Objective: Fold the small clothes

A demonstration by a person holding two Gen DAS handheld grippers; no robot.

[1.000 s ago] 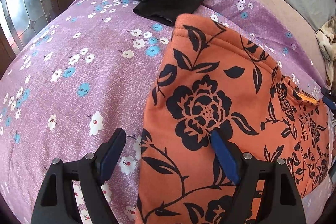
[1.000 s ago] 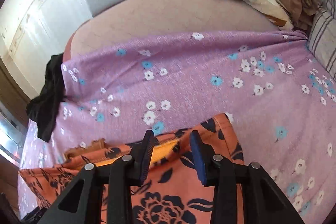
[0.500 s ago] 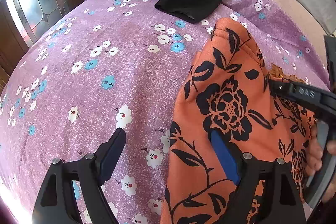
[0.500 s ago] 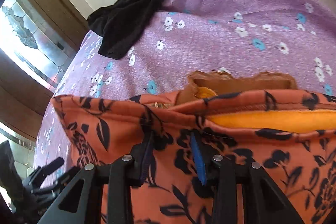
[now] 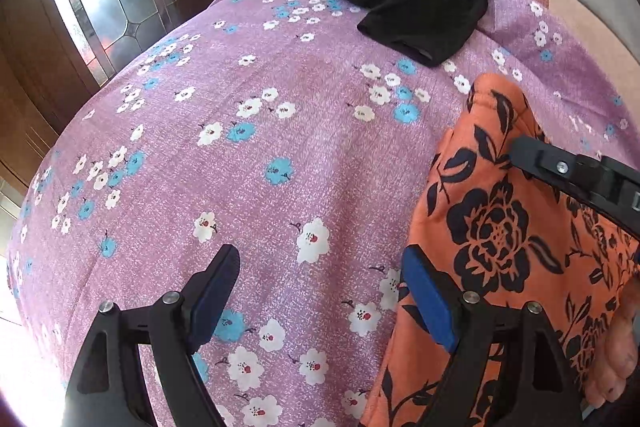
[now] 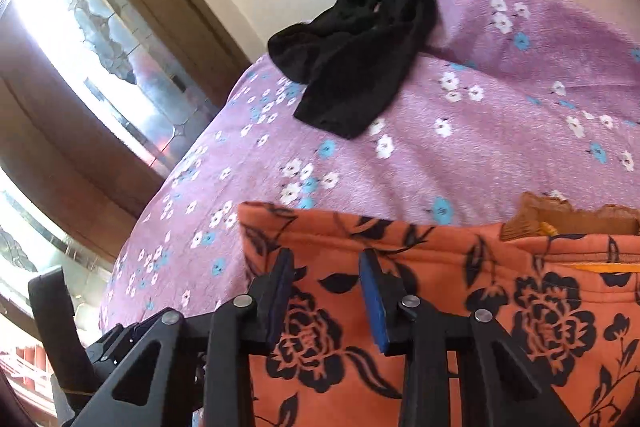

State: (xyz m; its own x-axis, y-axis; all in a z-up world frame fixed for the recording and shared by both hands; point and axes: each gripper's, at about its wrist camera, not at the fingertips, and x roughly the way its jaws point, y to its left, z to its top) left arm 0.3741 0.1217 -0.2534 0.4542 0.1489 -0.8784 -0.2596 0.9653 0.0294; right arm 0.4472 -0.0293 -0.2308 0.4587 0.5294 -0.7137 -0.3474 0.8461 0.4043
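I've swung the right gripper [image 6: 326, 291] across the orange floral garment [image 6: 460, 307] toward its left edge, folding it narrower. Its jaws are closing, with no cloth visibly pinched between them yet. The left gripper [image 5: 320, 291] hangs wide open and empty at lower centre.

The orange floral garment [image 5: 496, 239] runs off the right and bottom edges of the left wrist view, so its full shape cannot be told. A hand [image 5: 620, 355] shows only partly at that edge. In the right wrist view the black garment [image 6: 356, 55] is bunched, its kind unclear, and the window [image 6: 100, 59] is washed out.
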